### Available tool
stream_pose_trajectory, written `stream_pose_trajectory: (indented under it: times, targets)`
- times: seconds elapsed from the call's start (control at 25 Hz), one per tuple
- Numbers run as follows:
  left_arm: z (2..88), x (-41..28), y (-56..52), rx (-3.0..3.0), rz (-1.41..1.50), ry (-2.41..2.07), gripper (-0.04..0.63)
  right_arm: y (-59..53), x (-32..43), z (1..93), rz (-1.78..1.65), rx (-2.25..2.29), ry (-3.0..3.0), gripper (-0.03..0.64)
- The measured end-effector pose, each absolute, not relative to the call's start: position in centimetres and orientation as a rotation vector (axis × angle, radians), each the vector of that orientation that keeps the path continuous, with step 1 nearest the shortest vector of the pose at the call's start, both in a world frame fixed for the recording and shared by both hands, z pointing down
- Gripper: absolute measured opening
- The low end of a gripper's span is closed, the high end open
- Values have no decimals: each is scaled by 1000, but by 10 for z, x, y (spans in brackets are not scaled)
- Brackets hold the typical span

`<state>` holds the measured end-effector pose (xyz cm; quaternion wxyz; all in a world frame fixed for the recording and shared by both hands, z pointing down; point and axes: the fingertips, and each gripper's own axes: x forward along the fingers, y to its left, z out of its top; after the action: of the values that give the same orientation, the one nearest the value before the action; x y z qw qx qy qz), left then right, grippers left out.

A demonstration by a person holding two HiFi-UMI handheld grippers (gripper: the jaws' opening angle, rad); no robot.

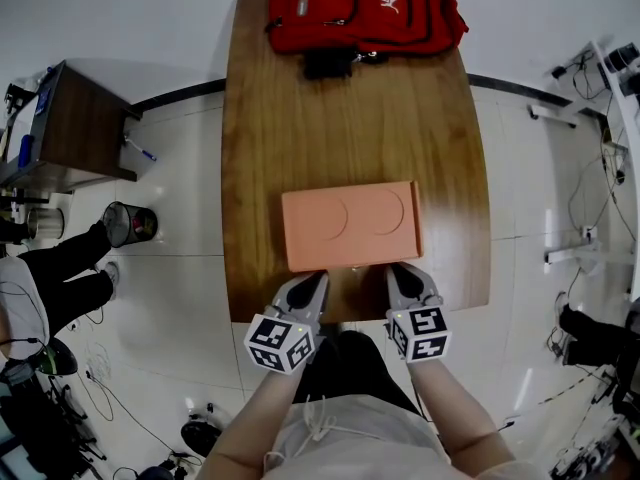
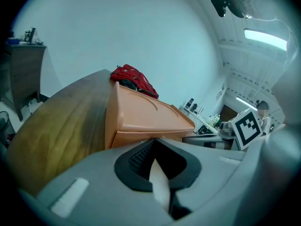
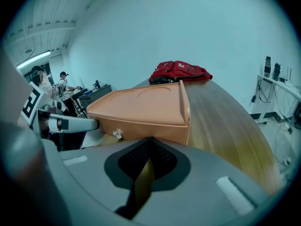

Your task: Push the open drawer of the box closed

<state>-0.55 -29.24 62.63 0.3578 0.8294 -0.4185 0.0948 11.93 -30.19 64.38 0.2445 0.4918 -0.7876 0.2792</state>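
An orange box lies flat on the wooden table, its drawer front with a small clear knob facing me. The drawer front looks about level with the box's front edge under the lid. My left gripper is shut and empty, with its tip right at the left part of that front. My right gripper is also shut and empty, at the front's right end. In the left gripper view the left gripper points at the box, as does the right gripper in its own view.
A red backpack lies at the table's far end, behind the box. Bare wood lies either side of the box. A wire wastebasket, a dark cabinet and a seated person's legs are on the floor at left.
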Motion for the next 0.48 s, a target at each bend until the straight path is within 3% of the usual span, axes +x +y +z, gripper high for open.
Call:
stream_pose_trajectory:
  times: [0.48]
  targets:
    - [605,-11,-283,2235,286,-1095,6,-281,121,617,725,1258,-2233,8]
